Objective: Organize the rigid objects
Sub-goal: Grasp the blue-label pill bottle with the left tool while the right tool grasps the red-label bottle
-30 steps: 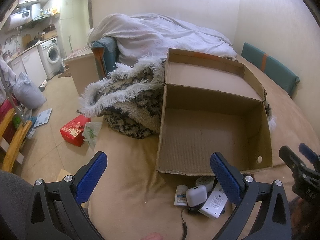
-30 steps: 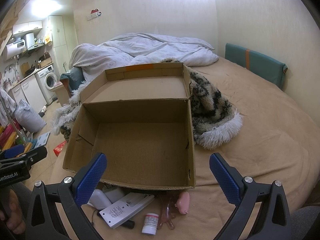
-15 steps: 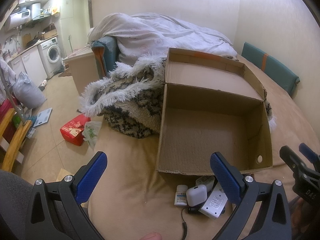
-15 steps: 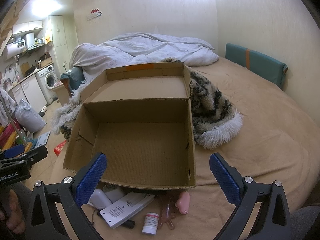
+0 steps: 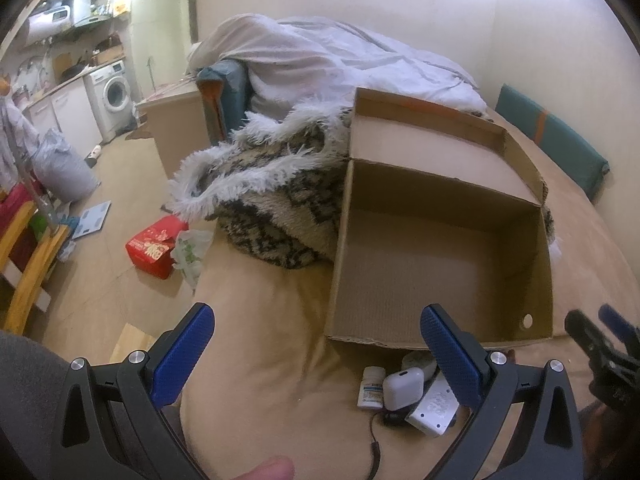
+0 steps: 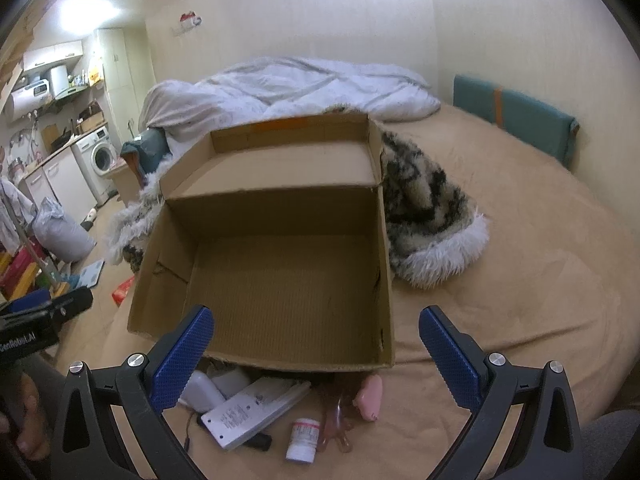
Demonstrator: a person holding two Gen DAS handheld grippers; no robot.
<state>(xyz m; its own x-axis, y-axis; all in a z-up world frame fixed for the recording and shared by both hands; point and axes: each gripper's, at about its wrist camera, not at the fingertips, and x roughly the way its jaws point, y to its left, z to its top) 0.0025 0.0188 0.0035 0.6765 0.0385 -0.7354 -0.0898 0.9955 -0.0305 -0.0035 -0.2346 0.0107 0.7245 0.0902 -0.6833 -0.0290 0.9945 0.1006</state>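
Cardboard box (image 6: pixel 280 280) open on bed (image 6: pixel 520 280), nothing inside. Small items at near bed edge, against box front: pill bottle (image 6: pixel 303 440), white adapter (image 6: pixel 252 410), charger (image 5: pixel 402 388). Pink item (image 6: pixel 370 396) only in right view. Left gripper (image 5: pixel 316 356), right gripper (image 6: pixel 316 356) wide apart, holding nothing.

Each handheld gripper, the left gripper (image 5: pixel 316 346) and the right gripper (image 6: pixel 316 346), is built from two black plastic arms with triangular cut-outs, and each arm is tipped by a blue pad (image 5: pixel 182 354) with a fine dotted texture. Silver round screws (image 5: pixel 136 357) are set into the black arms just behind the pads. White lettering is printed on the black body of the left gripper where it is seen beside the cardboard box (image 6: pixel 280 280), and grey fabric (image 5: pixel 28 392) is worn by the person.
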